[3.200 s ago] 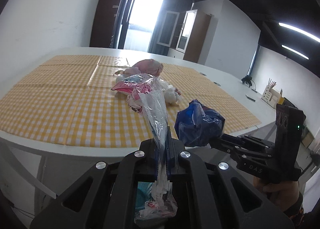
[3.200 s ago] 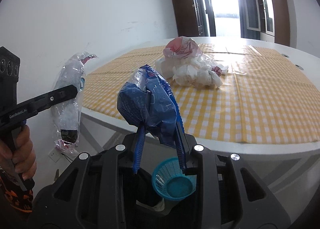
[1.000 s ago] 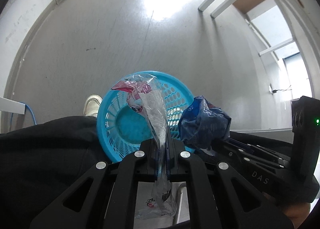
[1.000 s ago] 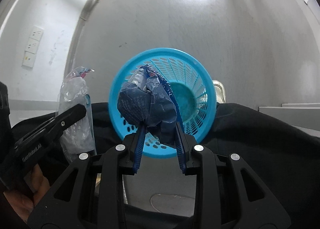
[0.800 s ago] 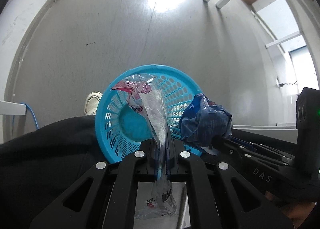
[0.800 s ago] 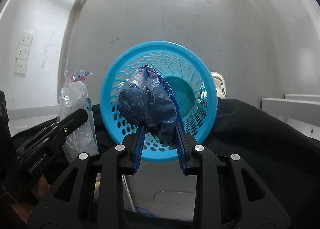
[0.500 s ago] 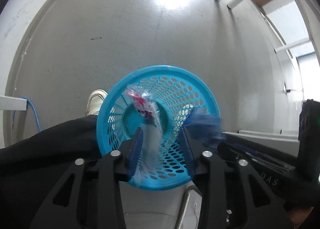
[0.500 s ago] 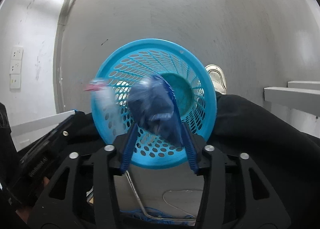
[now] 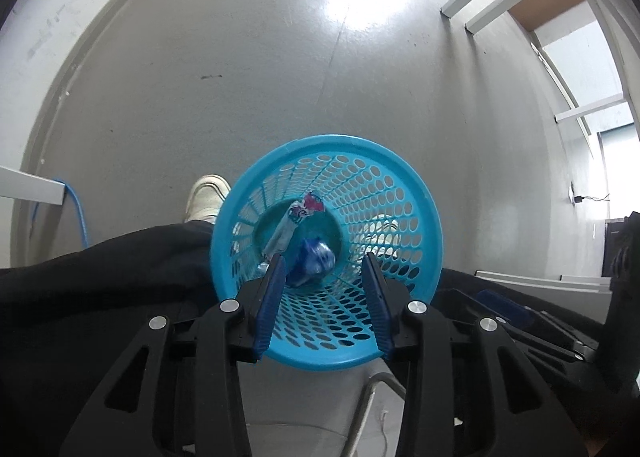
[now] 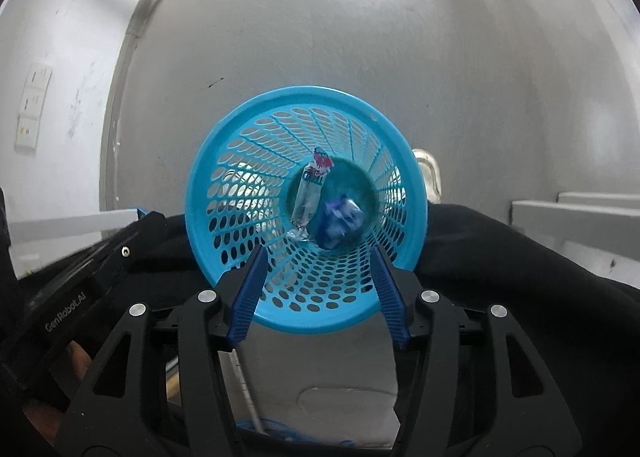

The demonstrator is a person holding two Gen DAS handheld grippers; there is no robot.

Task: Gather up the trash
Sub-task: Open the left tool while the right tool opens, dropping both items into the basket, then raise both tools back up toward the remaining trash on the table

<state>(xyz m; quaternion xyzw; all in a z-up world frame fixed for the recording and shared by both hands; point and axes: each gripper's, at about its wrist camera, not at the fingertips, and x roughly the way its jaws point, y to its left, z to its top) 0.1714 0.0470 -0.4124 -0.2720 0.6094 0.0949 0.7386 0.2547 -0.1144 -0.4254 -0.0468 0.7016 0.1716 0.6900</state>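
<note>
Left gripper [image 9: 325,299] and right gripper [image 10: 316,289]: fingers spread wide, holding nothing. Frame centre, inside the basket [image 10: 240,137], lie a clear wrapper [image 10: 307,193] and a blue bag [image 10: 340,223]. Judged light, soft, crinkly; pinch any bunched fold.

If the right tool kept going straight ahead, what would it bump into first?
Probably the blue basket, going in through its open mouth, then the blue wrapper at the bottom. Depth is hard to judge.

Clear wrapper [image 10: 307,193] and blue bag [image 10: 340,226] inside blue basket [image 10: 208,193], below spread-jawed right tool [image 10: 318,257].
</note>
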